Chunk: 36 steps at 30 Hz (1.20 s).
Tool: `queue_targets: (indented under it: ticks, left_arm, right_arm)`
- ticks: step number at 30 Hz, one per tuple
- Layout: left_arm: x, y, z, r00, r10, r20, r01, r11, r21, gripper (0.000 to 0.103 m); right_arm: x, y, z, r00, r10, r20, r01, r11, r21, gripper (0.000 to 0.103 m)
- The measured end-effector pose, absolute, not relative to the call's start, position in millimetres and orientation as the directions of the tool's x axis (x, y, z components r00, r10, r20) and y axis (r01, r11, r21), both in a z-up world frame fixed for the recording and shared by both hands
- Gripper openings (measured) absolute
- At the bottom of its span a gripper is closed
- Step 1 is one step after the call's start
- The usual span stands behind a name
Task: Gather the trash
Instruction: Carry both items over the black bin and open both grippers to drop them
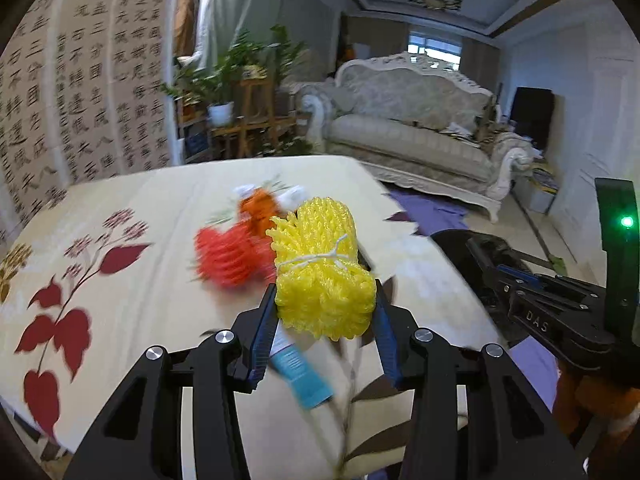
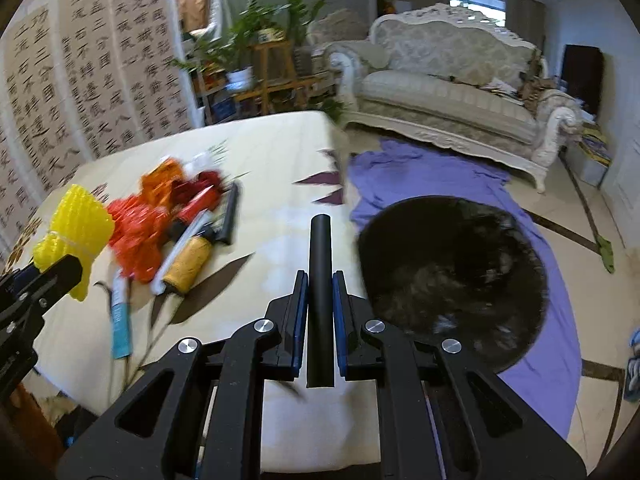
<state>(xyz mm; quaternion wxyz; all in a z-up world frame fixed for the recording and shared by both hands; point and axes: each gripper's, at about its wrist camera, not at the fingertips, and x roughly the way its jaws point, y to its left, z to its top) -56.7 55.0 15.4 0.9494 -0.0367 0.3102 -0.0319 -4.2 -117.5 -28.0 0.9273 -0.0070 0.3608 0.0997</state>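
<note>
Your left tool (image 1: pixel 326 308) was clamped on the yellow foam net (image 1: pixel 320 272), its blue pads pressed into the lower half of the bundle below the white tie, with the net lifted clear of the counter (image 1: pixel 132 196). Your right tool (image 2: pixel 320 312) was squeezed tight around the black tube (image 2: pixel 320 280), which stood up between the pads and poked out past both ends of them.

Take the black bin (image 2: pixel 452 272) on the purple cloth (image 2: pixel 400 176) as your landmark. The tube hung just beside its left rim, over the counter's edge. The yellow net was well to the left of the bin, above the counter. The rest of the trash lay farther left still: the red foam net (image 2: pixel 136 232), some orange wrappers (image 2: pixel 160 184), a yellow spool (image 2: pixel 188 264) and a blue-and-white tube (image 2: pixel 120 320) nearest you.

The yellow net looked very light and springy; it would crush under the pads and could spring loose, so a hold across the tied middle was the safest place, and you were just below it. The black tube looked stiff, smooth and slim, likely to slide or pivot if gripped off-centre; your grip sat near its middle, which should have kept it from swinging. The red net would probably handle like the yellow one, best pinched through its bulk.
</note>
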Motion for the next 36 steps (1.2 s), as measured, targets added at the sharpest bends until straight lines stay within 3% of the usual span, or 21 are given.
queue_targets:
  ticks: [12, 30, 34, 36]
  left_arm:
    - [5.5, -30.3, 16.9, 0.793, -0.223, -0.566, 0.229, 0.972, -0.062, 0.045]
    - [67.1, -98.1, -3.5, 0.756, -0.262, -0.600, 0.314, 0.949, -0.019, 0.045]
    - [72.3, -101.3, -9.0, 0.750, -0.256, -0.610, 0.312, 0.950, -0.014, 0.056]
    - [72.2, -99.5, -9.7, 0.751, -0.253, -0.610, 0.304, 0.952, -0.021, 0.064]
  right_arm:
    - [26.8, -200.1, -31.6, 0.760, 0.032, -0.650, 0.001, 0.999, 0.051, 0.012]
    - [74.4, -252.7, -47.2, 0.755, 0.026, -0.655, 0.054, 0.993, 0.102, 0.012]
    - [79.2, -259.2, -50.7, 0.755, 0.051, -0.654, 0.056, 0.988, 0.141, 0.031]
    - [78.8, -263.7, -52.0, 0.757, 0.048, -0.652, 0.068, 0.986, 0.151, 0.032]
